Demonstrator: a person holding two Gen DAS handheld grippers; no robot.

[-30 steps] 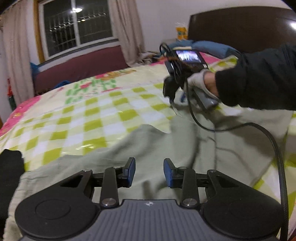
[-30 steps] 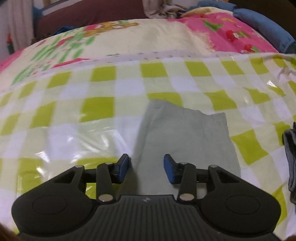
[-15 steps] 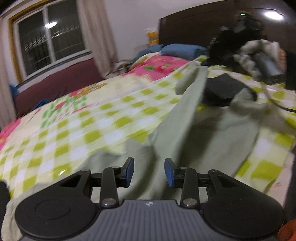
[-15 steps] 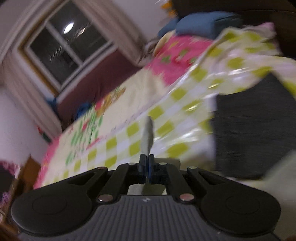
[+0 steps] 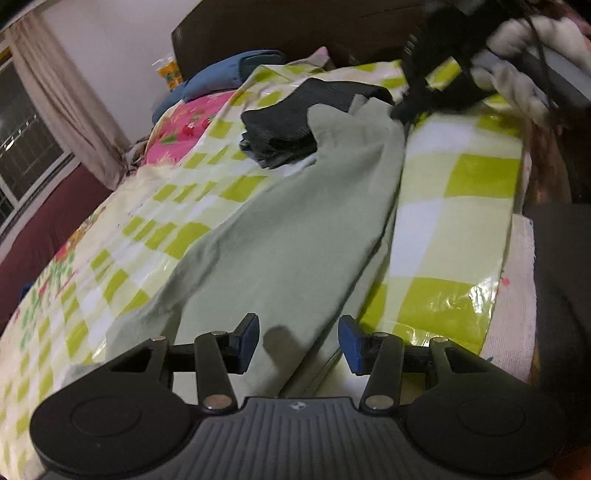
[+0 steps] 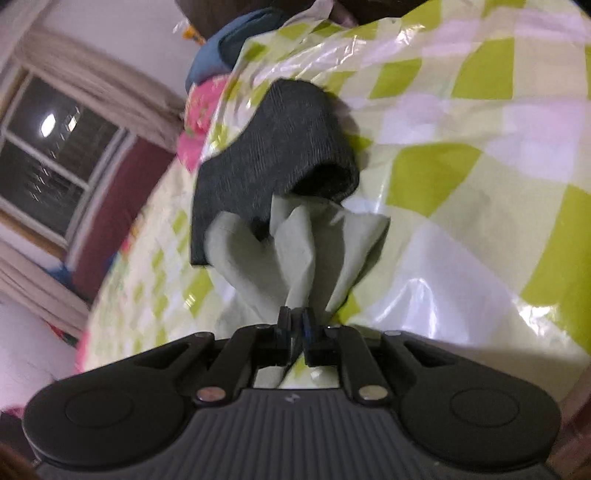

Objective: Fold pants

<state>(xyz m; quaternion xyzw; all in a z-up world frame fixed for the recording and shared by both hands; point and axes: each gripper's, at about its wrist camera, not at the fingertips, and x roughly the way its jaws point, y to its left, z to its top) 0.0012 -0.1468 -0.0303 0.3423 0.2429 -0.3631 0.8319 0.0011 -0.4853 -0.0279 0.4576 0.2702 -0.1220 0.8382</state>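
Pants (image 5: 295,236) of pale green cloth lie stretched along the checked plastic sheet (image 5: 458,221) that covers the bed, running from just ahead of the left gripper (image 5: 297,343) up toward the headboard (image 5: 295,29). Their right-hand border is a long folded edge that runs diagonally up the sheet, with a second layer showing beneath it near the bottom. The left gripper hangs above the near end with its blue-padded jaws spread apart and nothing between them. At the far end the right gripper (image 6: 294,325) has its jaws pressed together on a bunched tip of the pants (image 6: 295,251), the cloth fanning out in folds beyond the pinch.

To the right of the folded edge the sheet is bare up to the side of the bed, where a pale towel-like strip (image 5: 513,295) runs along the border. To the left, bare checks reach toward the window (image 5: 22,147) and curtain (image 5: 62,99).

A dark folded garment (image 5: 291,122) lies on the sheet right at the far end of the pants; in the right wrist view it touches the bunched cloth and partly overlaps it (image 6: 273,162). A blue pillow (image 5: 229,74) rests farther back against the headboard, with a pink patterned blanket (image 5: 188,114) just below it
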